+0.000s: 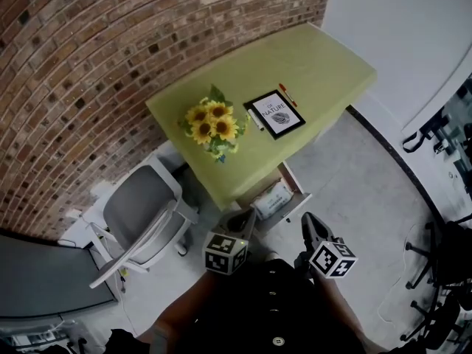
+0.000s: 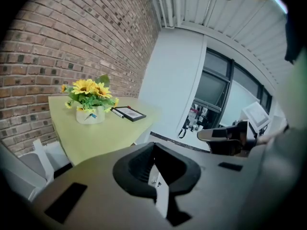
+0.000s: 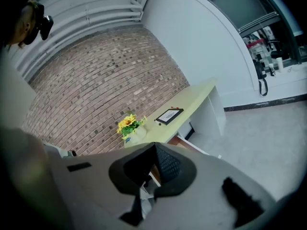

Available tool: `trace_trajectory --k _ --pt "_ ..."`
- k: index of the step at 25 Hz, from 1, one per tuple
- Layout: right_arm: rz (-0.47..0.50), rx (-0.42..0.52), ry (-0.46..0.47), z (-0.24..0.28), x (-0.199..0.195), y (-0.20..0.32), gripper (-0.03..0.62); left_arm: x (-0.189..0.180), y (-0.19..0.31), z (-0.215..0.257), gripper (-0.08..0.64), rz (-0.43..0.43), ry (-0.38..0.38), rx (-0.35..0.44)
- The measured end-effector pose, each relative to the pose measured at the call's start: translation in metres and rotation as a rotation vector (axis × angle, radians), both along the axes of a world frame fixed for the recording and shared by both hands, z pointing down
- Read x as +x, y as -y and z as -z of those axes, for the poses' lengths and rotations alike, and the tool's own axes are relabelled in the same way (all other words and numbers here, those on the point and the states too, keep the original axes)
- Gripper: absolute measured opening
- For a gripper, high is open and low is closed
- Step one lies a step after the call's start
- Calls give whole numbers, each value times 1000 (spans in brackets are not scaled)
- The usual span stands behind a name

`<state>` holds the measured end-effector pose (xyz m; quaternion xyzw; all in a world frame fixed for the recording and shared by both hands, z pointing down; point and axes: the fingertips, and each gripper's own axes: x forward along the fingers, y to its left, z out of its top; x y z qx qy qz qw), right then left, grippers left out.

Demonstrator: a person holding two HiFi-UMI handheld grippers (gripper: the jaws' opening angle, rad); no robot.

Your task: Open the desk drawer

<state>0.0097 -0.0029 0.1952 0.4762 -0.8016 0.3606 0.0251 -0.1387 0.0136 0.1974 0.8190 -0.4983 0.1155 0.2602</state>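
Observation:
The green desk (image 1: 324,65) stands against a brick wall. Its drawer (image 1: 293,179) is pulled out below the front edge, with a white packet lying inside. Both grippers hang over the floor a short way in front of the drawer and touch nothing. My left gripper (image 1: 245,216) is shut and empty, just below the drawer's left corner. The right gripper (image 1: 307,221) is also shut and empty, below the drawer's right corner. In the left gripper view the left gripper (image 2: 154,145) points over the desk top (image 2: 96,133). In the right gripper view the right gripper (image 3: 154,147) points at the drawer (image 3: 188,145).
A pot of sunflowers (image 1: 212,127), a framed print (image 1: 275,113) and pens lie on the desk. A grey office chair (image 1: 140,212) stands left of the drawer. Dark chair bases (image 1: 442,257) stand at the right. Pale floor runs to the right of the desk.

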Motion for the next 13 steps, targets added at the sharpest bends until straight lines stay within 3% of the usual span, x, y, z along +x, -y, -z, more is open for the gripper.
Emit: trace_trajectory --k 13 --pt "3 -32 -11 -6 -2 -14 12 7 -14 -9 9 -27 2 -34"
